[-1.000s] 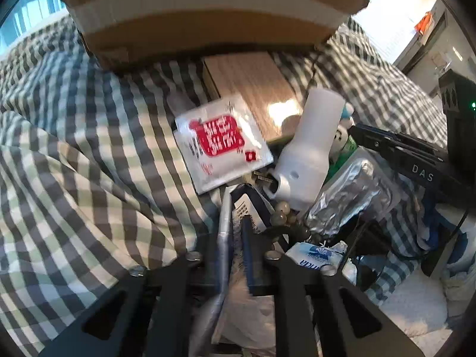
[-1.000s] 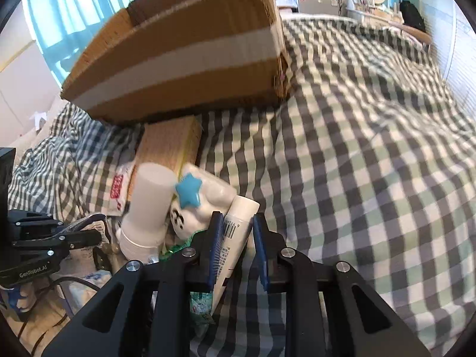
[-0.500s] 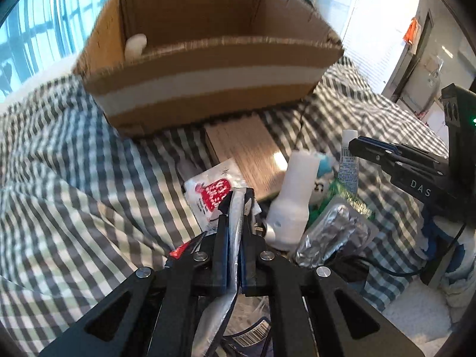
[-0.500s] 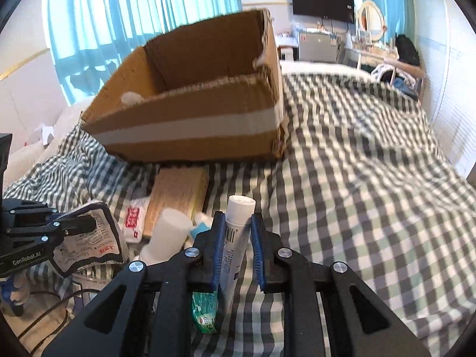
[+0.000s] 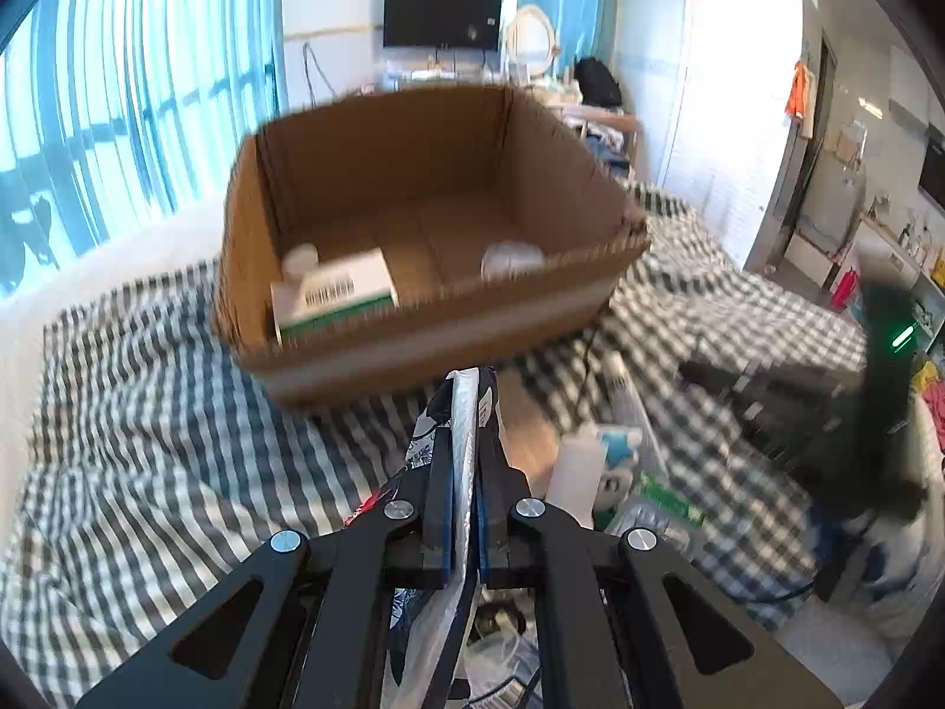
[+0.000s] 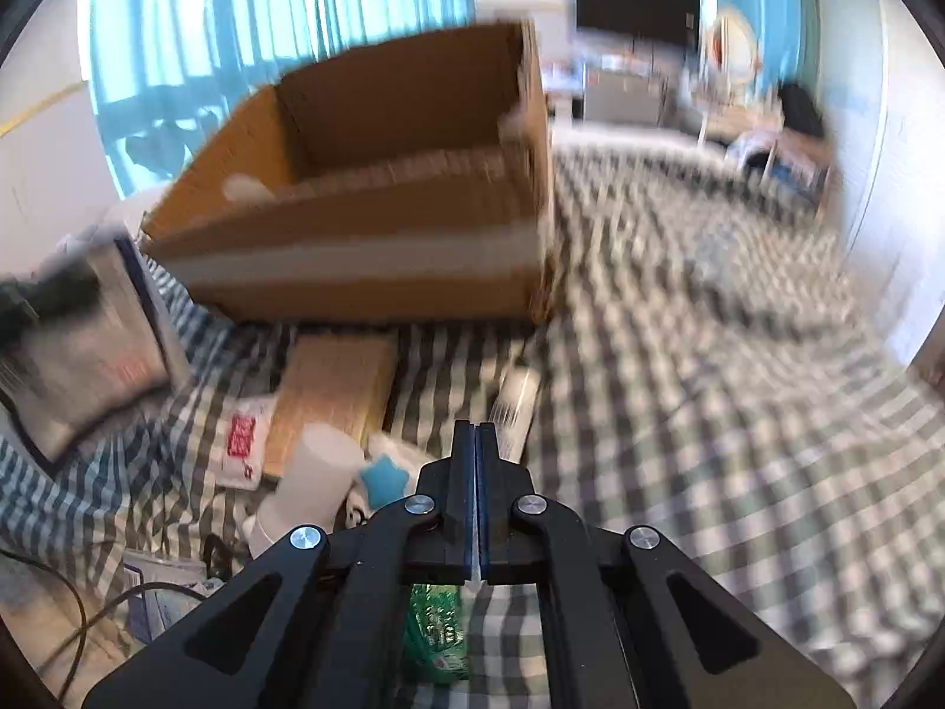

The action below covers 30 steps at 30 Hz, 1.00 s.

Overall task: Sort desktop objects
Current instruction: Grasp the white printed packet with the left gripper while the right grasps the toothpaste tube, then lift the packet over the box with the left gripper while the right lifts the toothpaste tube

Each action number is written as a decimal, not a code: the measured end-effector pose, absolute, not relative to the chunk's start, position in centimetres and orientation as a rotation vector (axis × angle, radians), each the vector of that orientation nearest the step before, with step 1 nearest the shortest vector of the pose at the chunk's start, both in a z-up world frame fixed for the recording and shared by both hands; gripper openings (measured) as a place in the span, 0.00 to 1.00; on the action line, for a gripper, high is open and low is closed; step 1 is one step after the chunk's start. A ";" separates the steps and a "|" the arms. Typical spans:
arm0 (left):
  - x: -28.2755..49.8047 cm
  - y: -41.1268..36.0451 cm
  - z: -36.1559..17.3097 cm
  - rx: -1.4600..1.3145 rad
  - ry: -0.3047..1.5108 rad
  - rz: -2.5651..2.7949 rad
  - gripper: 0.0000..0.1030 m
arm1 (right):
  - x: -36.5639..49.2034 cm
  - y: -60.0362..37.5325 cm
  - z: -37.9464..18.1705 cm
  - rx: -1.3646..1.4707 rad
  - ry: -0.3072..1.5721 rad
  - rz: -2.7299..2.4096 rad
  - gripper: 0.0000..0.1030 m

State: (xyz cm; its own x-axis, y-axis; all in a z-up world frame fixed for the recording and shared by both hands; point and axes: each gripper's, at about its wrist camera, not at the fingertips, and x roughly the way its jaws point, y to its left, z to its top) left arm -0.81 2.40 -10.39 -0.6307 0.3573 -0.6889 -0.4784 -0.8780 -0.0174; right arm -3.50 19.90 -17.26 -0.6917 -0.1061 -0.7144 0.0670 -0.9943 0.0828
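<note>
both grippers clamped — left gripper (image 5: 465, 449) pinching a pouch (image 5: 466, 413).

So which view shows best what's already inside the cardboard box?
The left wrist view. It looks down into the box, showing a barcoded carton and two blurred white items. The right wrist view sees the box lower and blurred; only one white item shows above its front wall.

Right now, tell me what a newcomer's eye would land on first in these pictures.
The big open cardboard box on the checked bedspread dominates, with a white and green carton inside at its left. In front, the left gripper is clamped on a flat plastic packet. The right gripper is shut on nothing, above a jumble with a white tube.
</note>
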 end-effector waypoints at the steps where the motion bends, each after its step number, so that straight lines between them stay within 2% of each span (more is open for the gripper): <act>1: -0.9 2.4 -9.7 -0.976 0.228 2.478 0.05 | -4.1 20.2 -18.0 1.232 -0.111 -2.794 0.06; 6: -1.6 2.6 -5.8 -0.847 0.202 2.527 0.05 | -6.7 21.1 -20.6 1.368 -0.228 -2.741 0.24; 11: -2.4 2.5 -2.0 -0.695 0.171 2.584 0.05 | -8.1 20.8 -22.3 1.434 -0.223 -2.711 0.25; 14: -3.0 2.3 -0.7 -0.642 0.133 2.602 0.05 | -8.2 20.6 -22.0 1.422 -0.233 -2.706 0.19; 16: -3.4 2.3 0.0 -0.618 0.117 2.613 0.05 | -7.9 20.5 -21.2 1.384 -0.213 -2.726 0.19; 21: -4.2 1.9 1.1 -0.574 0.085 2.634 0.05 | -5.9 20.4 -17.0 1.203 -0.155 -2.833 0.18; 30: -6.0 0.5 1.6 -0.574 0.030 2.672 0.05 | -3.8 18.4 -5.7 0.772 -0.078 -2.892 0.18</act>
